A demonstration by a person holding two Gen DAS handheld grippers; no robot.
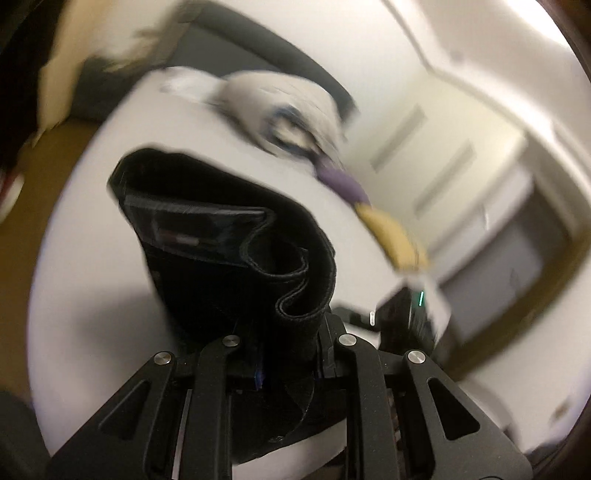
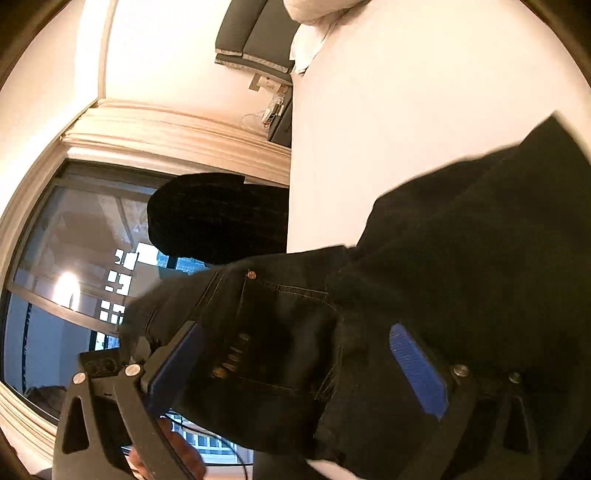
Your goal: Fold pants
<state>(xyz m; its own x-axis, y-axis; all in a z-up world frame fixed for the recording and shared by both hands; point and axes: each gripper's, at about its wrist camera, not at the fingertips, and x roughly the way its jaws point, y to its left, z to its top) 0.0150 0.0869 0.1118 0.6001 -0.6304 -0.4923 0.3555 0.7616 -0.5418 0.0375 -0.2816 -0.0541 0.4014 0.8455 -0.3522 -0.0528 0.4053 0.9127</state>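
The black pants (image 1: 229, 236) hang bunched from my left gripper (image 1: 288, 325), which is shut on a fold of the fabric above the white bed (image 1: 92, 295). In the right wrist view the pants (image 2: 461, 258) lie over the bed's edge, with the waistband and a rivet (image 2: 251, 274) near the camera. My right gripper (image 2: 299, 365) is open, its blue pads (image 2: 417, 369) on either side of the pocket area, fabric lying between the jaws.
A white pillow or bundle (image 1: 291, 110) lies at the far end of the bed. A dark headboard (image 2: 255, 33) stands against the wall. A large window (image 2: 74, 277) and a dark chair back (image 2: 218, 218) are beside the bed (image 2: 406, 110).
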